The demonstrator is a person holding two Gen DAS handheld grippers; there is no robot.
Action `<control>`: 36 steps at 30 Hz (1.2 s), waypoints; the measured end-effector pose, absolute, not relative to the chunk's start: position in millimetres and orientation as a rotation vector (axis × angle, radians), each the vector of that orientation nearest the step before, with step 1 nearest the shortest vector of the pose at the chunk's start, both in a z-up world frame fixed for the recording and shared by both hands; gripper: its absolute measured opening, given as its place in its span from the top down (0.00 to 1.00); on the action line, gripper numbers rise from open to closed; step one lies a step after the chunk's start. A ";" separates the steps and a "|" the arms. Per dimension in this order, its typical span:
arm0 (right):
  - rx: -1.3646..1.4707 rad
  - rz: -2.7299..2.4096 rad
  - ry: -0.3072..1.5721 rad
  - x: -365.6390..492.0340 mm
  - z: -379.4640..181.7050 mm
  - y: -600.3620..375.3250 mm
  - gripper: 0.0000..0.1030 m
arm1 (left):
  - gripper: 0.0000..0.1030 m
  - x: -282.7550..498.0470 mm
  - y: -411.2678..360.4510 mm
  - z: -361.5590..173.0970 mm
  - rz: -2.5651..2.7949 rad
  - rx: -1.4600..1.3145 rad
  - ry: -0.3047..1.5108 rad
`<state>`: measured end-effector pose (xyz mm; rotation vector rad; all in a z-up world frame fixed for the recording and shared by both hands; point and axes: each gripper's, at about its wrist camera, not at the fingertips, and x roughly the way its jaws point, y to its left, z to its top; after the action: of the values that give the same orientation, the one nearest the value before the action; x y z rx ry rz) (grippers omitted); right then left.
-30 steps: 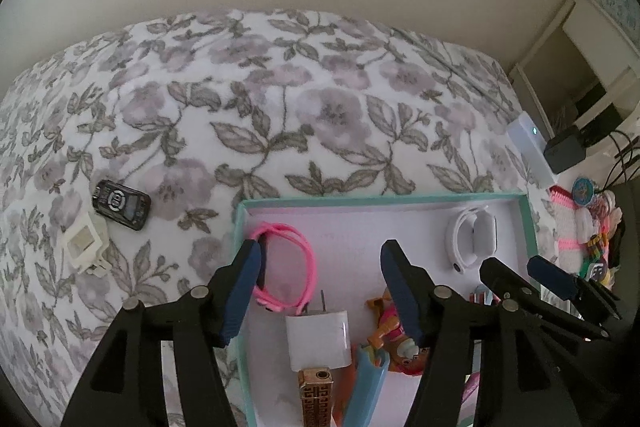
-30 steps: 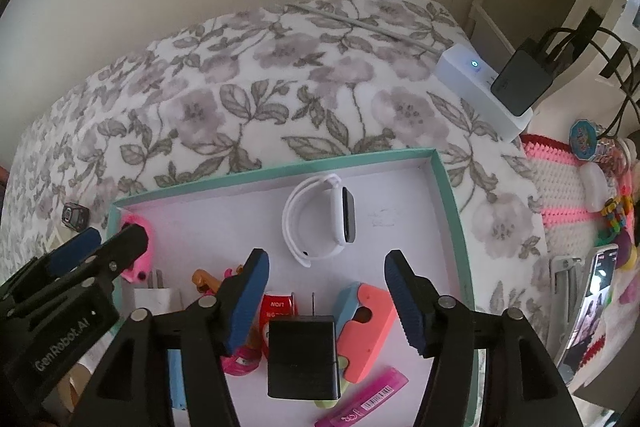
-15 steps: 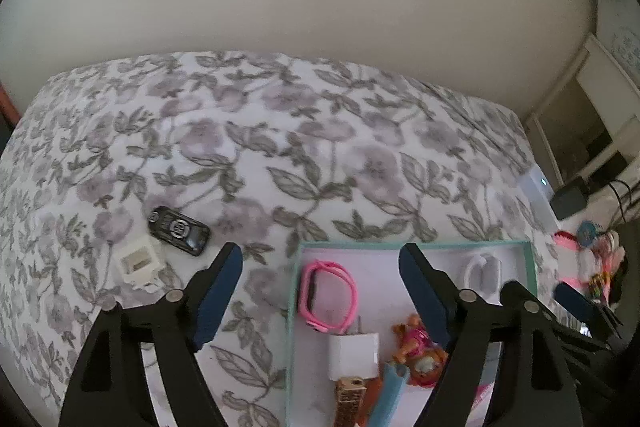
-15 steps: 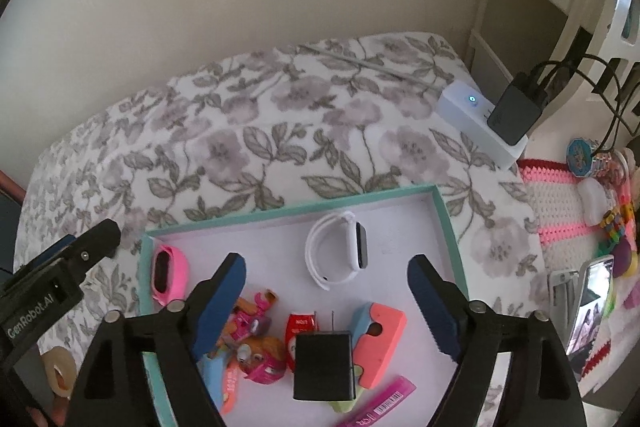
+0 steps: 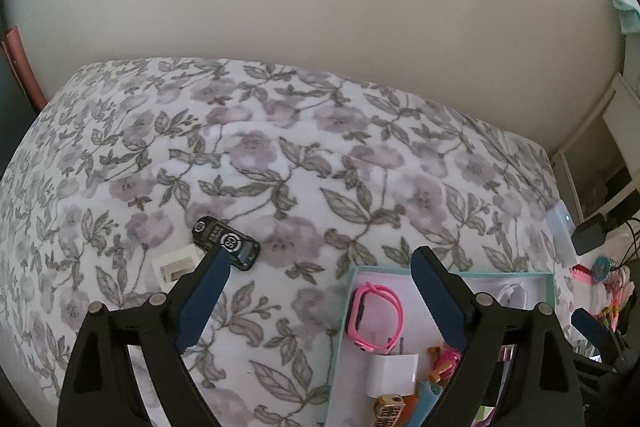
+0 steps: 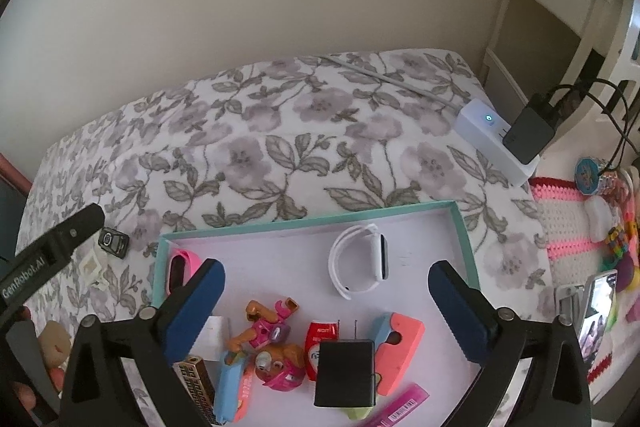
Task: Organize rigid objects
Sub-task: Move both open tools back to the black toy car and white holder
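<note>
Two grippers hang over a flowered bedspread (image 5: 280, 163), and both are empty. The landmark is the teal-rimmed tray (image 6: 466, 247), where most of the small hard things are already gathered, presumably because it serves as the collecting place.

Inside the tray, a white wristband (image 6: 360, 263) lies alone near the far wall, and a pink wristband (image 5: 374, 315) sits in the far left corner. Along the near side crowd a black charger (image 6: 346, 373), a white charger (image 5: 392, 373), a pink toy figure (image 6: 272, 351), a coral-and-blue case (image 6: 396, 343) and a gold patterned block (image 6: 196, 383).

The right gripper (image 6: 326, 291) hovers above the tray's near half with its jaws opening to their widest; the black charger lies below and between them, touched by neither pad, so it looks just set down.

The left gripper (image 5: 320, 291) straddles the tray's left rim, its jaws wide and opening too, nothing between them but bedspread and rim. Its left finger overlaps the view of a black toy car (image 5: 226, 243), which rests on the bedspread well left of the tray, with a white square plug piece (image 5: 176, 265) just beside it.

Those two are the only rigid items I can see outside the tray on that side, so the left gripper's spread jaws likely prepare a reach for the car.
</note>
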<state>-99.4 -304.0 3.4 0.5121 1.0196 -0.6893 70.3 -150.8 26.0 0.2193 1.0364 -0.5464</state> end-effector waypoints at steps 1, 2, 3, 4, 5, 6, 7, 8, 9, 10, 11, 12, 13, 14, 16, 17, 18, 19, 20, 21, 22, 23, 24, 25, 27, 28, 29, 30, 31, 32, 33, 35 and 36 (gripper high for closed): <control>0.509 -0.686 1.021 -97.9 3.4 -302.5 0.00 | 0.10 72.3 -148.4 26.4 -0.543 0.214 1.036; 0.506 -0.683 1.022 -96.5 3.4 -301.4 0.00 | 0.10 74.0 -146.5 26.7 -0.541 0.209 1.036; 0.500 -0.679 1.023 -94.5 3.3 -299.6 0.00 | 0.10 76.2 -143.9 27.1 -0.539 0.203 1.037; 0.496 -0.676 1.025 -93.1 3.3 -298.5 0.00 | 0.10 78.4 -141.1 27.4 -0.536 0.197 1.037; 0.490 -0.673 1.026 -90.9 3.3 -296.5 0.00 | 0.10 80.4 -138.7 27.8 -0.534 0.192 1.037; 0.484 -0.670 1.027 -89.0 3.5 -294.5 0.00 | 0.10 82.4 -135.8 28.2 -0.530 0.186 1.037; 0.479 -0.666 1.028 -86.8 3.7 -292.4 0.00 | 0.10 85.1 -132.6 28.6 -0.524 0.183 1.036; 0.472 -0.660 1.030 -84.2 3.7 -290.0 0.00 | 0.10 87.7 -129.7 28.9 -0.519 0.179 1.036; 0.466 -0.655 1.031 -81.8 3.6 -287.7 0.00 | 0.10 90.2 -126.5 29.2 -0.513 0.174 1.035; 0.461 -0.650 1.032 -79.1 3.3 -285.3 0.00 | 0.10 93.2 -122.8 29.4 -0.508 0.167 1.036; 0.456 -0.646 1.033 -76.2 2.9 -282.9 0.00 | 0.10 96.3 -118.6 29.5 -0.502 0.160 1.036; 0.453 -0.641 1.034 -73.7 2.5 -280.8 0.00 | 0.10 98.8 -115.4 29.4 -0.497 0.155 1.037; 0.450 -0.636 1.035 -71.0 2.1 -278.4 0.00 | 0.10 102.4 -110.7 29.3 -0.490 0.147 1.040; 0.446 -0.628 1.037 -67.3 1.5 -275.1 0.00 | 0.10 105.4 -106.7 29.2 -0.484 0.141 1.042; 0.440 -0.619 1.037 -61.9 1.1 -270.4 0.00 | 0.10 113.5 -96.0 28.5 -0.467 0.121 1.047; 0.437 -0.615 1.037 -58.5 0.8 -267.2 0.00 | 0.10 117.5 -90.4 27.8 -0.457 0.112 1.050; 0.434 -0.609 1.035 -55.1 0.4 -263.9 0.00 | 0.10 121.6 -84.6 27.0 -0.445 0.102 1.054; 0.431 -0.600 1.034 -51.4 0.0 -260.0 0.00 | 0.10 126.4 -77.8 25.9 -0.431 0.093 1.059; 0.426 -0.587 1.032 -46.9 -0.7 -255.5 0.00 | 0.10 131.5 -70.5 24.5 -0.416 0.085 1.065; 0.422 -0.576 1.032 -42.5 -1.4 -251.0 0.00 | 0.10 136.0 -63.7 22.8 -0.402 0.078 1.071; 0.419 -0.565 1.032 -37.9 -2.2 -246.5 0.00 | 0.10 139.8 -58.1 21.3 -0.392 0.071 1.075; 0.416 -0.552 1.030 -32.8 -3.2 -241.6 0.00 | 0.10 143.6 -51.8 19.5 -0.382 0.062 1.080; 0.413 -0.540 1.029 -28.5 -4.0 -237.1 0.00 | 0.10 147.5 -45.6 17.7 -0.374 0.053 1.086; 0.409 -0.526 1.027 -22.8 -5.1 -231.7 0.00 | 0.10 151.7 -38.9 15.7 -0.364 0.044 1.092; 0.405 -0.504 1.019 -14.3 -6.4 -223.9 0.00 | 0.10 159.2 -28.7 11.3 -0.349 0.031 1.104; 0.404 -0.491 1.014 -9.9 -7.1 -219.9 0.00 | 0.10 163.3 -23.4 8.2 -0.341 0.023 1.113; 0.403 -0.476 1.011 -4.7 -8.4 -215.9 0.00 | 0.10 166.7 -19.4 4.9 -0.336 0.016 1.122; 0.404 -0.466 1.008 -0.1 -9.8 -212.5 0.00 | 0.10 170.4 -15.4 0.1 -0.329 0.010 1.136; 0.406 -0.451 1.007 5.6 -12.0 -208.2 0.00 | 0.10 172.5 -13.4 -3.5 -0.327 0.005 1.147; 0.408 -0.440 1.007 10.2 -13.7 -205.0 0.00 | 0.10 174.7 -12.2 -7.4 -0.330 -0.002 1.160; 0.409 -0.422 1.008 16.3 -16.5 -201.2 0.00 | 0.10 176.2 -12.1 -11.6 -0.337 -0.007 1.173; 0.406 -0.401 1.016 26.8 -22.0 -194.9 0.00 | 0.10 178.1 -13.5 -20.6 -0.344 -0.004 1.204; 0.404 -0.395 1.022 32.4 -25.5 -191.8 0.00 | 0.10 178.7 -14.6 -24.7 -0.346 -0.004 1.218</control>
<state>32.4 -191.8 -25.5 0.4038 1.0224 -0.3946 178.7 -14.6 -24.7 -0.0043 1.2185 -0.3461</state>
